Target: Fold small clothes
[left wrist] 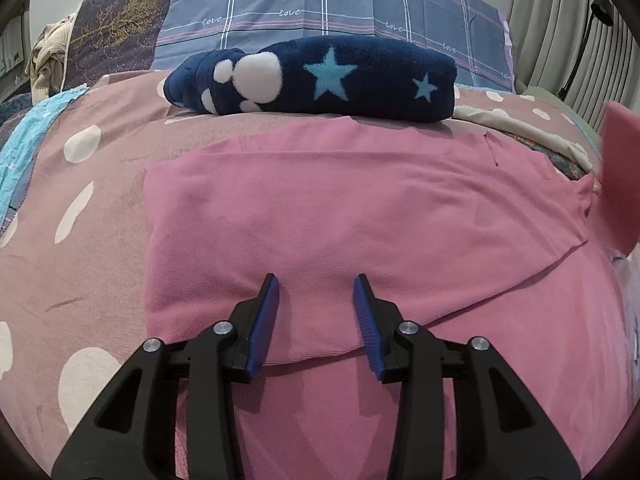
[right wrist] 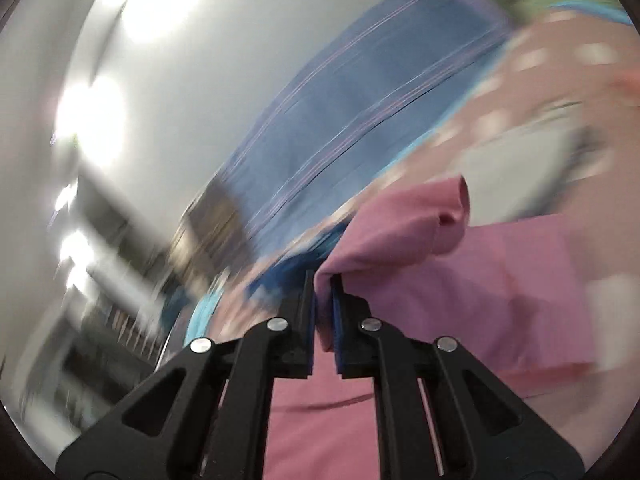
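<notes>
A pink garment (left wrist: 340,216) lies spread on the bed, partly folded, with a folded edge running across near my left gripper (left wrist: 316,286). The left gripper is open and empty, its blue pads just above the pink cloth. In the right wrist view, my right gripper (right wrist: 323,280) is shut on a lifted part of the pink garment (right wrist: 400,224), which hangs from the pads down to the rest of the cloth. That view is blurred by motion. The right end of the garment rises at the left wrist view's right edge (left wrist: 616,184).
A folded navy fleece with stars (left wrist: 316,76) lies behind the pink garment. The bedspread (left wrist: 80,216) is dusty pink with white dots. A blue plaid pillow (left wrist: 328,0) and a dark tree-print pillow (left wrist: 120,32) stand at the back. Beige cloth (left wrist: 520,124) lies at the right.
</notes>
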A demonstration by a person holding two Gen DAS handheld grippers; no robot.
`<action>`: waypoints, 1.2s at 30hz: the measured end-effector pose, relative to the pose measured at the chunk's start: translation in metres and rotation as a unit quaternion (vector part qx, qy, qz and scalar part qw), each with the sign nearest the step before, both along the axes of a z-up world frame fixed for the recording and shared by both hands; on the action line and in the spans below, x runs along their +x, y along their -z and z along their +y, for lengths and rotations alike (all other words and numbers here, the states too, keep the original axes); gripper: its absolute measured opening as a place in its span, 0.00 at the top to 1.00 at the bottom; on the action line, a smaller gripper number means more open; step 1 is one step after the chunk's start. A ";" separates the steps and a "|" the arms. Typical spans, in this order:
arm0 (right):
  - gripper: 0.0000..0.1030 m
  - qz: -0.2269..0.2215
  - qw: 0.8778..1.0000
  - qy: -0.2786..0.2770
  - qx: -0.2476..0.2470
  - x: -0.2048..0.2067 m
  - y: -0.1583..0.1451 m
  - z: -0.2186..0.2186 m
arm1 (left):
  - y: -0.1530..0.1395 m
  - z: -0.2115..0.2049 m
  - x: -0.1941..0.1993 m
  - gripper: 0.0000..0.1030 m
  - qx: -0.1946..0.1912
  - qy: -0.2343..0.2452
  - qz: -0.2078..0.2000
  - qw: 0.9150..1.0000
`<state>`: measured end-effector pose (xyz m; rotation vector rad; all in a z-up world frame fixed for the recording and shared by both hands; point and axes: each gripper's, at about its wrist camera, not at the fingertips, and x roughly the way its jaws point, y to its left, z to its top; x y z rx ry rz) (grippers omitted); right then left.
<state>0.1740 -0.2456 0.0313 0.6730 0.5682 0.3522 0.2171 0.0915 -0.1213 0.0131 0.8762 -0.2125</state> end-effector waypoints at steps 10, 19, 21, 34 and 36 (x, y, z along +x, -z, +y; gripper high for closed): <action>0.90 0.137 0.981 -0.101 -0.095 0.025 0.097 0.094 | 0.001 -0.001 0.001 0.40 -0.029 0.025 0.006 0.999; 0.64 0.068 0.986 -0.067 -0.137 0.017 0.075 0.108 | -0.027 -0.008 -0.010 0.40 -0.129 0.060 -0.011 0.990; 0.57 0.034 0.986 -0.083 -0.142 0.020 0.063 0.117 | -0.033 -0.009 -0.011 0.40 -0.137 0.057 -0.020 0.989; 0.51 0.055 0.960 -0.161 -0.222 -0.019 0.075 0.113 | -0.017 -0.005 -0.010 0.40 -0.205 0.066 0.035 0.976; 0.49 0.053 0.959 -0.155 -0.230 -0.026 0.074 0.109 | -0.016 -0.022 -0.007 0.42 -0.195 0.083 0.043 0.976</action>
